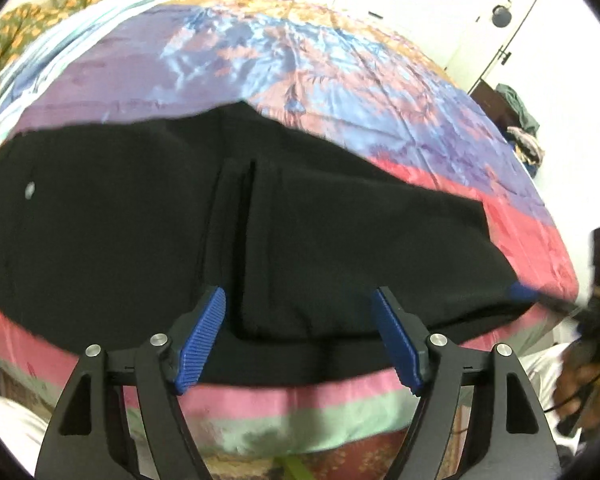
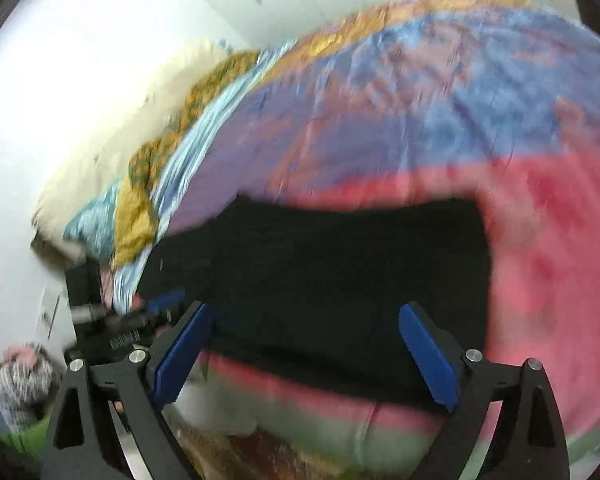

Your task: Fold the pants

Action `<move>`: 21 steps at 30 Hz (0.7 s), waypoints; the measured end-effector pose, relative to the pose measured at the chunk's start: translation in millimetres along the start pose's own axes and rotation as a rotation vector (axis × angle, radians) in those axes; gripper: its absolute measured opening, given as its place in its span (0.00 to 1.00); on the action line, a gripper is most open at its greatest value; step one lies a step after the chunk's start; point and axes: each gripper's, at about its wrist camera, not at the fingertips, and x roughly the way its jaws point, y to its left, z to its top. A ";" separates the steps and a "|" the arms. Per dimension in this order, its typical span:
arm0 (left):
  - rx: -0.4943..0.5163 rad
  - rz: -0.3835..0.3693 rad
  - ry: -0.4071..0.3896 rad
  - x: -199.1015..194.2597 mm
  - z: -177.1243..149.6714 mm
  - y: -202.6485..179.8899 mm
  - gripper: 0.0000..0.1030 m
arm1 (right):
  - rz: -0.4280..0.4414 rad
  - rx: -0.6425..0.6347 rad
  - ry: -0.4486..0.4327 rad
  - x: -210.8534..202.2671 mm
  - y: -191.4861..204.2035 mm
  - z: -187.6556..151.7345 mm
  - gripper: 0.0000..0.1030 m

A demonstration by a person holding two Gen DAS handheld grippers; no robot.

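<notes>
Both grippers hover at the bed's near edge, left gripper [image 1: 298, 340] and right gripper [image 2: 306, 356], fingers spread wide and holding nothing. Beyond them the black pants [image 1: 228, 220] lie flat across the colourful bedspread [image 1: 340, 80], a patterned pillow [image 1: 40, 20] farther back.

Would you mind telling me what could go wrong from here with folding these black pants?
1. The black pants lie near the edge of the multicoloured satin bedspread; they might slide off the slick fabric.
2. Both the left gripper and right gripper are open above the hem, so a grab could pinch the bedspread too.
</notes>
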 end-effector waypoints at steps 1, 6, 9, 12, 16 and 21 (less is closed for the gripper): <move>0.002 0.016 0.011 0.1 -4.0 0.8 0.75 | -0.032 0.009 0.042 12.4 -3.8 -7.2 0.91; -0.026 0.033 -0.018 -23.8 -9.0 16.1 0.75 | -0.013 0.006 -0.052 -5.2 18.6 0.0 0.91; -0.078 0.039 -0.036 -34.0 -8.1 33.5 0.76 | 0.022 0.009 -0.145 -26.7 29.2 -6.2 0.96; -0.178 0.025 -0.056 -42.6 -10.1 55.2 0.76 | 0.017 0.003 -0.212 -40.3 35.8 -23.7 1.00; -0.429 -0.004 -0.134 -57.0 -23.0 101.8 0.76 | 0.006 0.038 -0.200 -43.8 25.2 -58.0 1.00; -0.733 -0.059 -0.286 -82.2 -38.8 174.8 0.73 | -0.004 0.044 -0.108 -29.2 19.4 -83.2 1.00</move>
